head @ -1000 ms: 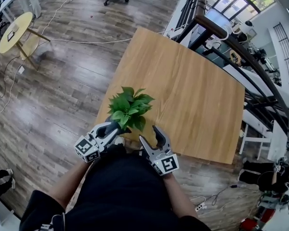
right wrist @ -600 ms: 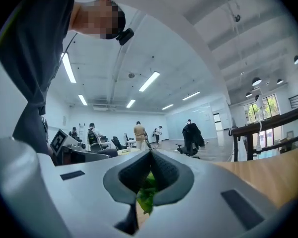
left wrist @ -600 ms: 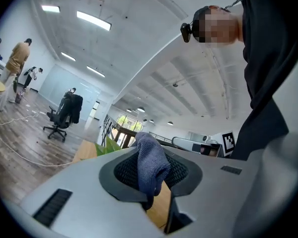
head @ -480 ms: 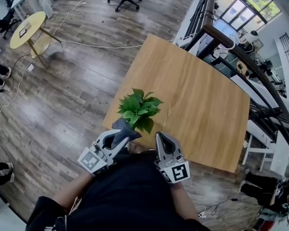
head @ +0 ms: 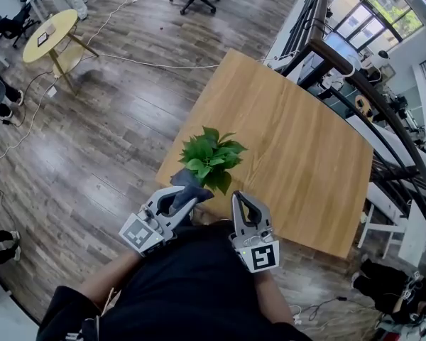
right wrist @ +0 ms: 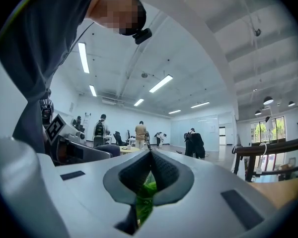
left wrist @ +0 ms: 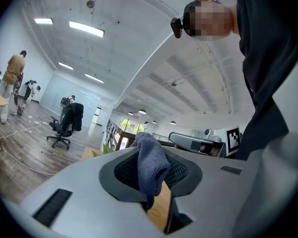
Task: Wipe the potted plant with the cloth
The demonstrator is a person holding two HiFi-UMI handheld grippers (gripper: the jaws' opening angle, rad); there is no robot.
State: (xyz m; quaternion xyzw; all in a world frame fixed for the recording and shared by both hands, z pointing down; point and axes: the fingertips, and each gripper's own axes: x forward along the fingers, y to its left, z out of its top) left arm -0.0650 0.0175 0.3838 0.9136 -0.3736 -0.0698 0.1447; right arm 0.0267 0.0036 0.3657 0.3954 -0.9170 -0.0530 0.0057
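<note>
Since a second ago the right gripper point(head: 238, 197) has gone from wide open beside the plant point(head: 211, 158) to closed. Both grippers have also come up, so the cloth point(head: 192, 192) now shows beside the lowest leaves rather than tucked under them.

The plant stands at the near corner of the surface point(head: 298, 148), close to its edge. Its pot is hidden under the foliage. The right jaws are closed, and the right gripper view shows a green leaf point(right wrist: 146, 193) caught between the pads. The left gripper point(head: 190, 199) has its jaws clamped on the grey-blue cloth, with a fold standing up out of the pads just beside the foliage.

The leaf looks like the weak point. It is thin and pinched in hard jaws, so a pull away from the plant, or a wiping stroke that drags against the hold, could tear it or snap its stem.

The plant sits near the corner, so a sideways tug through the leaf or a firm push with the cloth could tip the pot. It could also slide off onto the floor point(head: 113, 119).

Only a small bunch of cloth projects, so bare jaw rather than cloth may scrape the leaf. A snag could also drag the cloth out of the grip.
</note>
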